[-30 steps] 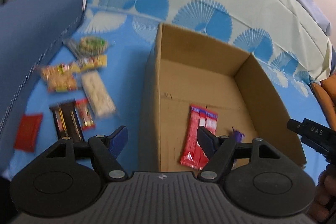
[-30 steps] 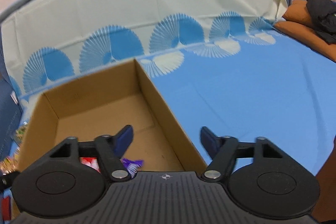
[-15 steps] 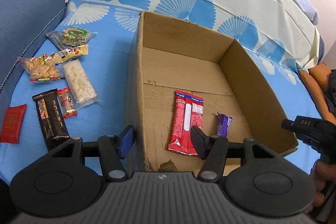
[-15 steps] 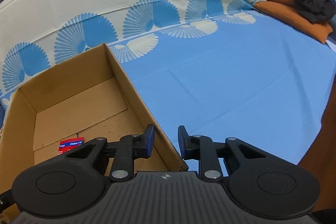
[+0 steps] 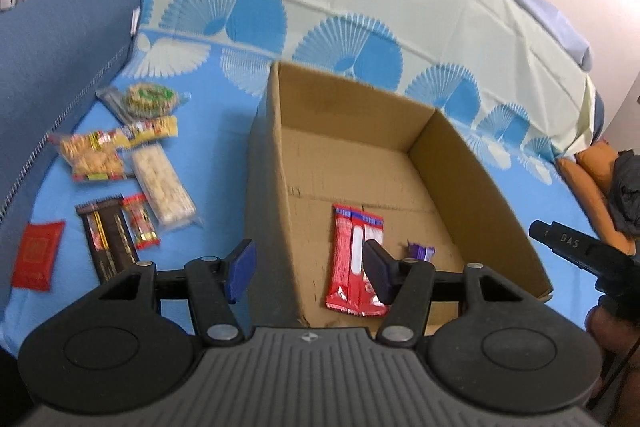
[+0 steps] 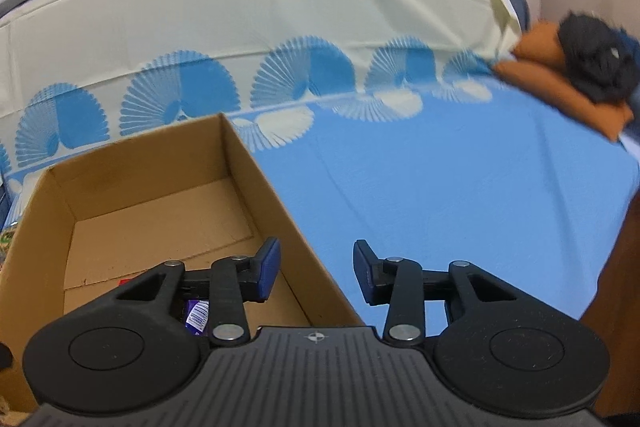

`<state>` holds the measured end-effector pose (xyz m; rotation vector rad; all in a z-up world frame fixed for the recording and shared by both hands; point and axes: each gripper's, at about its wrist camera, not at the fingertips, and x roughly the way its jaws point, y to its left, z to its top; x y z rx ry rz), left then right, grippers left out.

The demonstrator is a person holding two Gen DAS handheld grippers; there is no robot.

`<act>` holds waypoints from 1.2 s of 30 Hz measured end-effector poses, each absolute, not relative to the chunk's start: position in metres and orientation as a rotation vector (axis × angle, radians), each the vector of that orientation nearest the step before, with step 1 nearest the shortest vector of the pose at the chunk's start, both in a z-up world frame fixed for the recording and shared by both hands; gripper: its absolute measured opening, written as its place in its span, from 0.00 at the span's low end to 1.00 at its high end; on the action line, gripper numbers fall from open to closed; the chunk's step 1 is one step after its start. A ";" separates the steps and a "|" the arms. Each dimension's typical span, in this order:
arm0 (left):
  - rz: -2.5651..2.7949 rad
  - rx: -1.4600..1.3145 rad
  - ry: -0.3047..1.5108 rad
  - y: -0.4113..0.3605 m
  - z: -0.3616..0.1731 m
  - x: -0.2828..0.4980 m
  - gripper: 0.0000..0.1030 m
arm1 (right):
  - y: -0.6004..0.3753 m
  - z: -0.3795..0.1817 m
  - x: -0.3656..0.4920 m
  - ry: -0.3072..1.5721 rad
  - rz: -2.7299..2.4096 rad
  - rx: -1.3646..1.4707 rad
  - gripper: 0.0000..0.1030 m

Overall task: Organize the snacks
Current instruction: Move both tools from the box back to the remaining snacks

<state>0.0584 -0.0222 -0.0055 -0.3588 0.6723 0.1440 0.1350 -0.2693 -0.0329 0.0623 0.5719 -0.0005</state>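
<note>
the left gripper [image 5: 308, 269] hangs wide apart and holds nothing, low in the frame over the near wall of the cardboard box [image 5: 472, 163]. inside the box, lower centre, lie a red packet [image 5: 348, 263] and a small purple sweet [image 5: 420, 250]. more snacks [image 5: 120, 167] lie scattered at the left on the blue cloth [image 5: 224, 163]. the right gripper [image 6: 316, 275] is also parted and empty, straddling the box's right wall.

Blue fan-print sheet [image 6: 440, 187] (cream upper band), orange cushion [image 6: 552, 75].
</note>
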 end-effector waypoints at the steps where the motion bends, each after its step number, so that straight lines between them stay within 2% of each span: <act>1: 0.140 -0.354 0.659 -0.020 -0.003 0.055 0.62 | -0.267 -0.031 0.132 0.552 0.009 0.055 0.41; 4: 0.132 -0.353 0.626 -0.007 0.001 0.044 0.62 | -0.258 -0.025 0.123 0.480 0.035 0.023 0.41; 6: 0.129 -0.357 0.614 0.004 0.002 0.036 0.57 | -0.251 -0.022 0.118 0.447 0.069 0.016 0.41; 9: 0.162 -0.327 0.579 0.022 0.001 0.020 0.41 | -0.239 -0.020 0.109 0.411 0.121 0.001 0.41; 11: 0.196 -0.233 0.542 0.035 -0.001 0.008 0.27 | -0.231 -0.017 0.103 0.384 0.159 -0.009 0.41; 13: 0.222 -0.108 0.521 0.047 -0.007 -0.001 0.24 | -0.222 -0.014 0.096 0.359 0.194 -0.022 0.41; 19: 0.290 0.012 0.535 0.104 -0.039 -0.019 0.23 | -0.195 -0.004 0.078 0.314 0.307 -0.015 0.41; 23: 0.340 -0.146 0.547 0.137 -0.046 -0.023 0.24 | -0.165 0.000 0.064 0.296 0.399 -0.033 0.41; 36: 0.344 -0.230 0.622 0.154 -0.055 -0.015 0.23 | -0.038 -0.019 0.024 0.363 0.768 -0.182 0.41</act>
